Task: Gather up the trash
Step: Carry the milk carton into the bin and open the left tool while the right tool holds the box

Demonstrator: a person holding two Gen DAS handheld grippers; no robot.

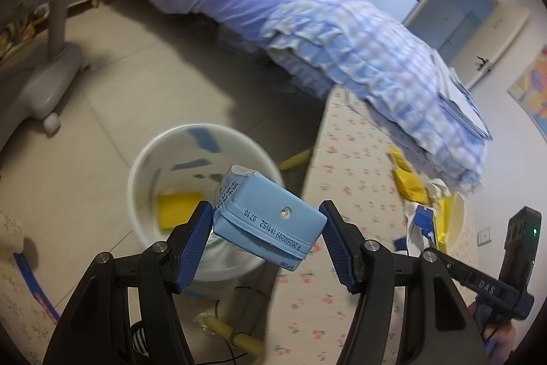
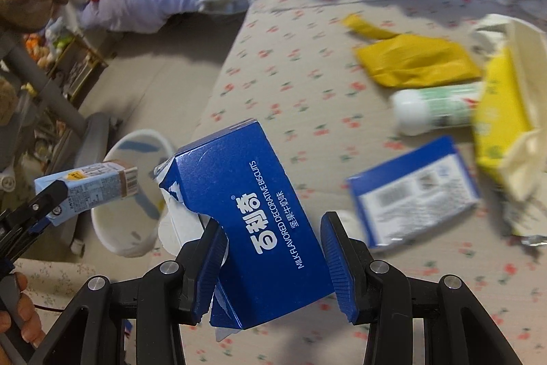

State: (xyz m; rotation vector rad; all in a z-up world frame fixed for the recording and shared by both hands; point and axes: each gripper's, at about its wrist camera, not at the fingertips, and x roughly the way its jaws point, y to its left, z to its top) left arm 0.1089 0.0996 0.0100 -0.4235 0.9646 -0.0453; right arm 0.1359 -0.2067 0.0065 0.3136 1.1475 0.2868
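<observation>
Your left gripper (image 1: pixel 266 221) clamps one light-blue drink carton (image 1: pixel 268 218), held above the white bin (image 1: pixel 143 166) on the floor. Your right gripper (image 2: pixel 273 259) clamps one torn dark-blue biscuit box (image 2: pixel 253 211) over the floral mattress (image 2: pixel 290 64). The step in hand is likely disposal: next, centre each item over the bin and release. Remaining on the mattress: one more blue box (image 2: pixel 413 190), one white bottle (image 2: pixel 434 112), one yellow wrapper (image 2: pixel 417 60), one yellow bag (image 2: pixel 499 118). One yellow item (image 1: pixel 179 206) already lies in the bin.
</observation>
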